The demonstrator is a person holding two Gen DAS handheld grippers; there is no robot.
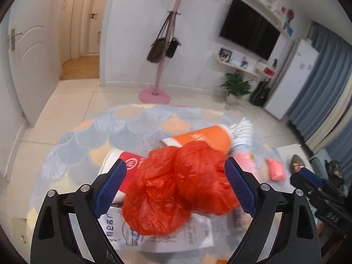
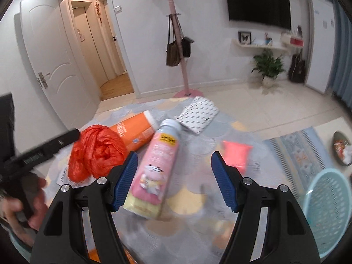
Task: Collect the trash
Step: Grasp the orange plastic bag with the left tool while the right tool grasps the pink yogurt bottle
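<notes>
Both claws open: left claw (image 1: 176,189) over red bag (image 1: 176,193).

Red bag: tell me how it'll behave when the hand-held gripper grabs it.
The red bag looks like thin, crinkled plastic bunched into a loose wad, so it will probably crush and flop rather than hold shape. It likely weighs very little. Its glossy film may slip, so the left hand-held gripper, now open around it, probably needs to close far.

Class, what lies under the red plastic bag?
Under the red bag lie printed white papers and a red-and-white package; the orange tube sits behind. Anything beneath its middle is covered.
</notes>
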